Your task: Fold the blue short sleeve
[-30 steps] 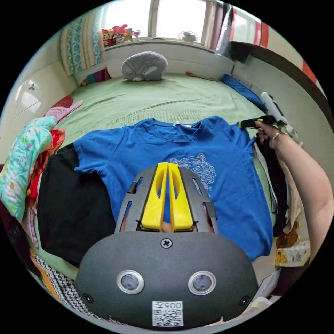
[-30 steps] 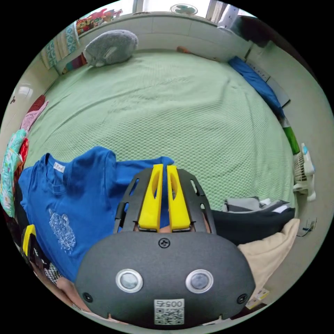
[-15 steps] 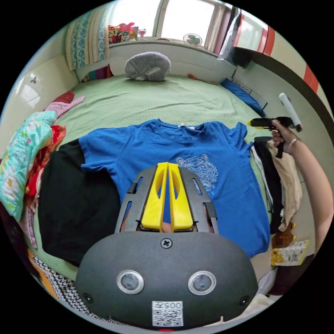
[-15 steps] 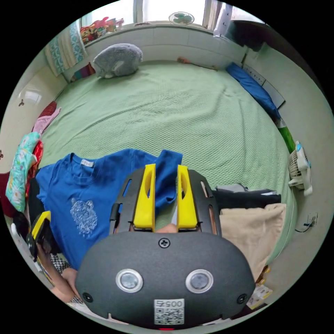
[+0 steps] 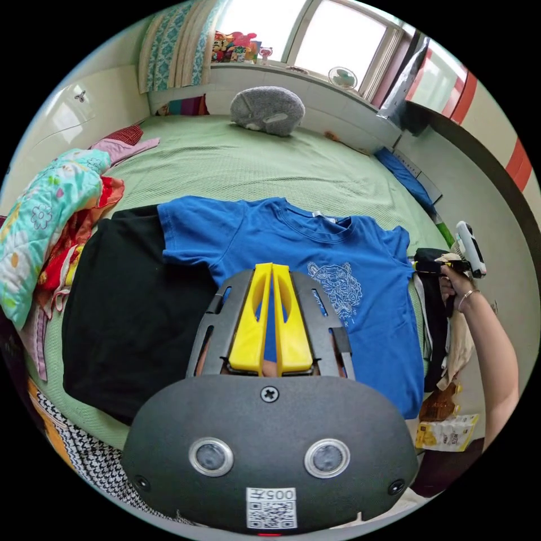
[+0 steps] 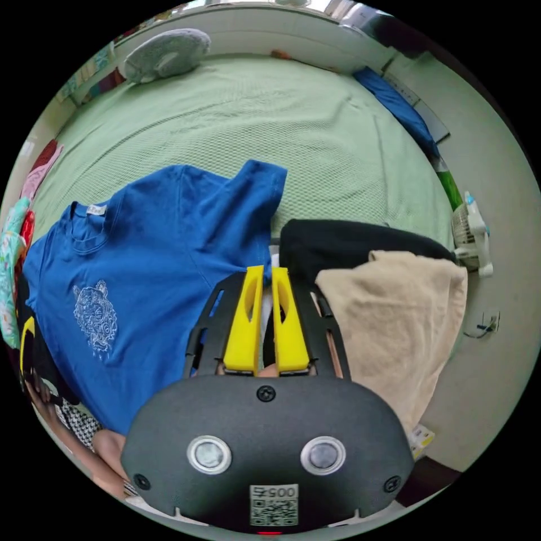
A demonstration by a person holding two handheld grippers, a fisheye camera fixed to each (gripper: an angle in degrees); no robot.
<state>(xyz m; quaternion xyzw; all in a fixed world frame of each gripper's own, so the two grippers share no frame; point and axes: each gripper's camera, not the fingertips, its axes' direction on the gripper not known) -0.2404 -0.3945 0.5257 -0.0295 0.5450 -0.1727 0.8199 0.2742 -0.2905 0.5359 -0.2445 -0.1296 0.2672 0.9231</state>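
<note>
On the green bed [image 5: 236, 169], blue short sleeve [image 5: 315, 282] flat, collar toward window, both grippers nearly closed, empty.

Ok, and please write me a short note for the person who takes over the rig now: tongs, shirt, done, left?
Left tongs: shut, above the lower front of the blue shirt; whether they pinch cloth I cannot tell.
Right tongs: shut, over the clothes pile beside one sleeve, off the shirt.
Shirt: flat, print up, on the green bed, the other sleeve over a black garment.
Done: spread out. Left: every fold.
</note>
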